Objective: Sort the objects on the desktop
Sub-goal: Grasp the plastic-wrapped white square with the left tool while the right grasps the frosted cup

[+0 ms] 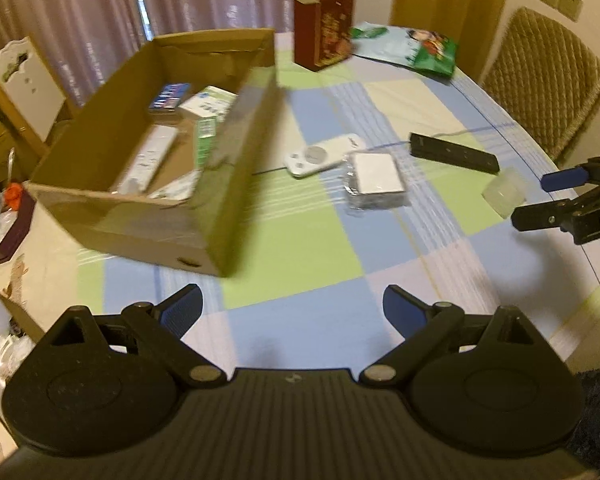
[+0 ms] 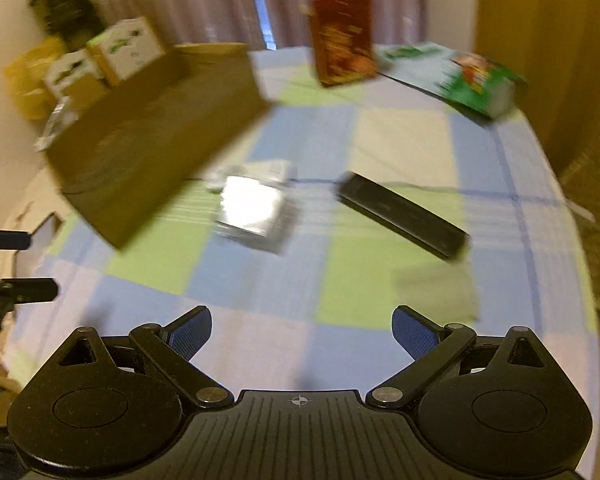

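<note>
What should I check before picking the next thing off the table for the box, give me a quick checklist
1. Left gripper open and empty: ok.
2. Right gripper open and empty: ok.
3. Cardboard box has room inside: ok.
4. Black remote lies free on the tablecloth, nothing on it: ok.
5. White remote clear of the wrapped white box: cannot tell, they lie very close.
6. Right wrist view sharp enough to aim: not ok, blurred.

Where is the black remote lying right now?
In the left wrist view the black remote lies on the checked tablecloth, right of the white wrapped box, near the table's right edge.
</note>
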`<state>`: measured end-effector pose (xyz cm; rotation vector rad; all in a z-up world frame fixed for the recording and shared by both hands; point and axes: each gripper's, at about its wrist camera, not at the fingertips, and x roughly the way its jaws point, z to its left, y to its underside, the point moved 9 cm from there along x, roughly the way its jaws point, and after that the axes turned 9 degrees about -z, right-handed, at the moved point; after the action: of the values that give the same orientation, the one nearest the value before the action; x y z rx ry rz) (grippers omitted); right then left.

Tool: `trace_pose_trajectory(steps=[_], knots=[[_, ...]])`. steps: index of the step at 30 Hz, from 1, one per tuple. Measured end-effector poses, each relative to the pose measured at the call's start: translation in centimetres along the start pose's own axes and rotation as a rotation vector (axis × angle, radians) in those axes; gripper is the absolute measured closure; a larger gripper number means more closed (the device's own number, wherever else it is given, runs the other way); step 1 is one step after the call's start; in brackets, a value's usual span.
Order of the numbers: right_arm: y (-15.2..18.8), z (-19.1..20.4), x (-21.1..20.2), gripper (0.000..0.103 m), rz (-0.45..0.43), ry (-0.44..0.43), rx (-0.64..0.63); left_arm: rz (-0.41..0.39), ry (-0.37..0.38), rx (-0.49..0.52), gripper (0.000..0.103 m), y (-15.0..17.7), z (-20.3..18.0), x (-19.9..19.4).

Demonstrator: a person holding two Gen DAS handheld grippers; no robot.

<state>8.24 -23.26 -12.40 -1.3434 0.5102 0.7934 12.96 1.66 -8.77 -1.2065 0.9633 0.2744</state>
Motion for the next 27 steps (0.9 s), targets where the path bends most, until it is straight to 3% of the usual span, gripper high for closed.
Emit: trace_pose_trajectory(steps=[15,27], knots=[[1.4,-7.8,-0.9,0.004,0.020,0.145,0.143,0.050,0.141,0.116,0.008,-2.0,-6.9,6.4],[0.4,-9.3,4.6,0.004,-0.003,0.159,0.084,0.081,0.165,0.134,0.008,-3.5,-8.1,10.7]])
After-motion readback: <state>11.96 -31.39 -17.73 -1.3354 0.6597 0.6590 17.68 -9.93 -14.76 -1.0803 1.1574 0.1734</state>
